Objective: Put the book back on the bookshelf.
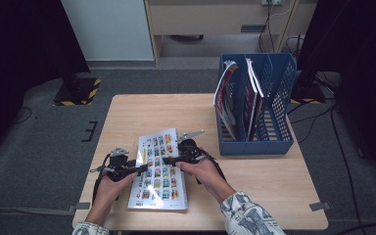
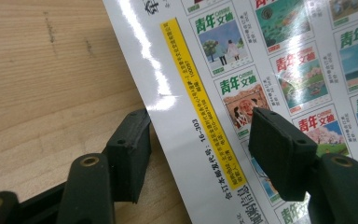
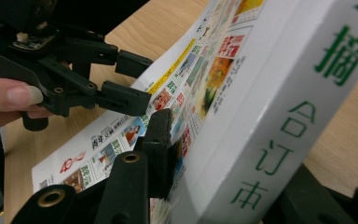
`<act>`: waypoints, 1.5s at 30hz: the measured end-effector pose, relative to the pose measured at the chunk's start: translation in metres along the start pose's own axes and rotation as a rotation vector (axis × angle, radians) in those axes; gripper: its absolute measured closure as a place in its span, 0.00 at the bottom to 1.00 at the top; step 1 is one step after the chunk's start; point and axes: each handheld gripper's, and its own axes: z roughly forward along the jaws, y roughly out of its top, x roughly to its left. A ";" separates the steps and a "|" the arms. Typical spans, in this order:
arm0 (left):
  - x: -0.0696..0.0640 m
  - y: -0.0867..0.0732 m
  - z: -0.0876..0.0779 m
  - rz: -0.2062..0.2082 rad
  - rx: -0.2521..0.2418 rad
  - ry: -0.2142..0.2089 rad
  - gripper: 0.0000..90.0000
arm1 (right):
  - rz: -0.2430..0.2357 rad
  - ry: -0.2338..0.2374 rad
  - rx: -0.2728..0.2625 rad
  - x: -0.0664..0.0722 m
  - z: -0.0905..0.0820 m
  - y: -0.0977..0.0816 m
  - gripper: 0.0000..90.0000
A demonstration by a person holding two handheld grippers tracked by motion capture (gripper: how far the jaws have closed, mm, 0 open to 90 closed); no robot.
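A: Where does the thick magazine (image 1: 159,169) lie?
B: On the near half of the wooden counter (image 1: 254,176), left of centre, its cover of small printed pictures up. A blue file rack (image 1: 257,105) with magazines stands at the far right, well apart.

A: State of the right tool (image 1: 172,160)?
B: It sits at the magazine's right edge, by the spine. Seen from the right gripper view, one jaw lies on the cover, the other under the spine, apparently clamping the volume and tilting it up.

A: And the left tool (image 2: 198,142)?
B: It straddles the left edge. One jaw rests on the counter beside the cover, the other over the pictures; the jaws stand apart, not pinching
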 end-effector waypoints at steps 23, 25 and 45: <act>0.000 -0.003 0.005 0.053 0.004 -0.056 0.19 | -0.073 -0.003 -0.050 0.009 -0.014 0.016 0.79; 0.000 -0.004 0.006 0.057 0.011 -0.062 0.19 | -0.074 -0.005 -0.062 0.009 -0.016 0.017 0.79; 0.005 -0.003 0.009 -0.025 0.036 -0.148 0.40 | -0.072 -0.001 -0.058 0.007 -0.014 0.018 0.80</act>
